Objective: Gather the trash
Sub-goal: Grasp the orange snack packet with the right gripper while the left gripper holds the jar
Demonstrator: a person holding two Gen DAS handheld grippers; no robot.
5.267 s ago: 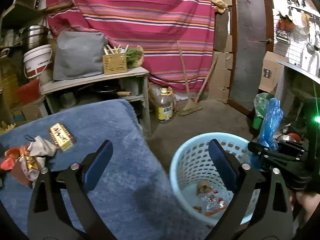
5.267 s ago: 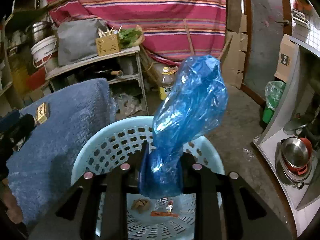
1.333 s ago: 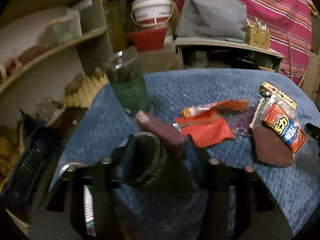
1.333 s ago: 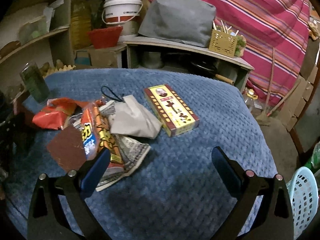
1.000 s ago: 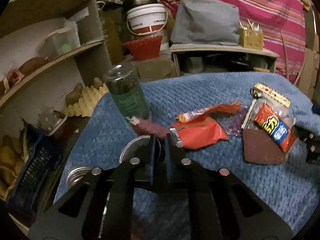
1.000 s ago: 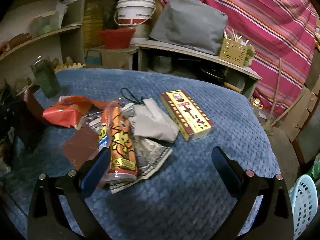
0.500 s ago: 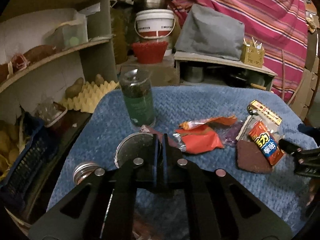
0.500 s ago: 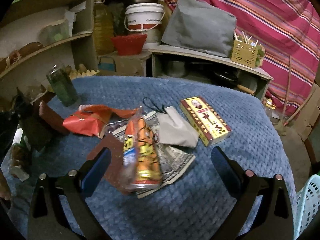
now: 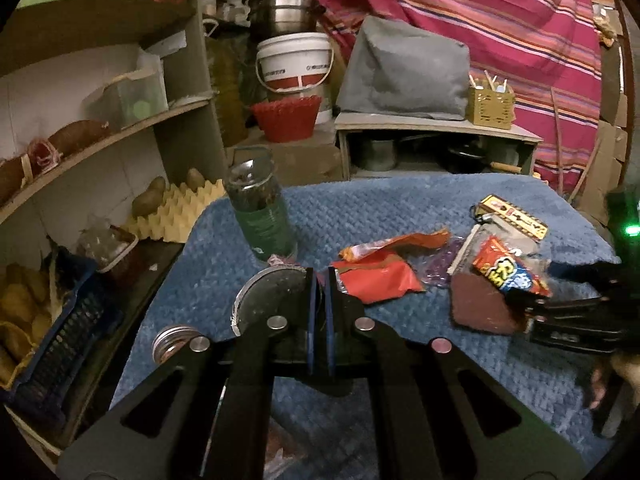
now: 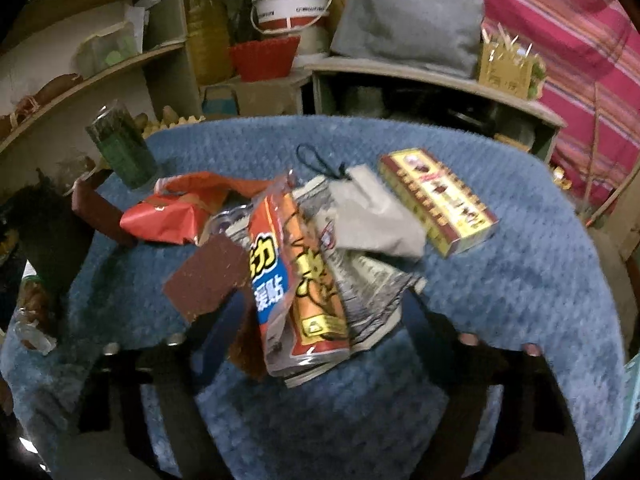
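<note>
A pile of trash lies on the blue cloth point(image 10: 520, 300): an orange and blue snack packet point(image 10: 300, 280), a red wrapper point(image 10: 168, 216), a brown card piece point(image 10: 208, 276), grey paper point(image 10: 372, 216) and a yellow and red box point(image 10: 440, 200). My right gripper point(image 10: 316, 320) is open, its fingers either side of the snack packet's near end. My left gripper point(image 9: 319, 304) is shut, with a thin dark brown piece point(image 10: 100, 208) between its fingers, seen in the right wrist view. The red wrapper point(image 9: 376, 280) lies just ahead of it.
A green jar point(image 9: 260, 212) stands at the cloth's left back, with a round metal lid point(image 9: 268, 300) and a smaller lid point(image 9: 176, 344) near the left edge. Shelves point(image 9: 100, 140), a white bucket point(image 9: 296, 60), a red basket and a grey bag stand behind.
My right gripper has moved forward onto the pile, and its fingers now flank the snack packet. My left gripper has lifted and drawn back a little, still shut.
</note>
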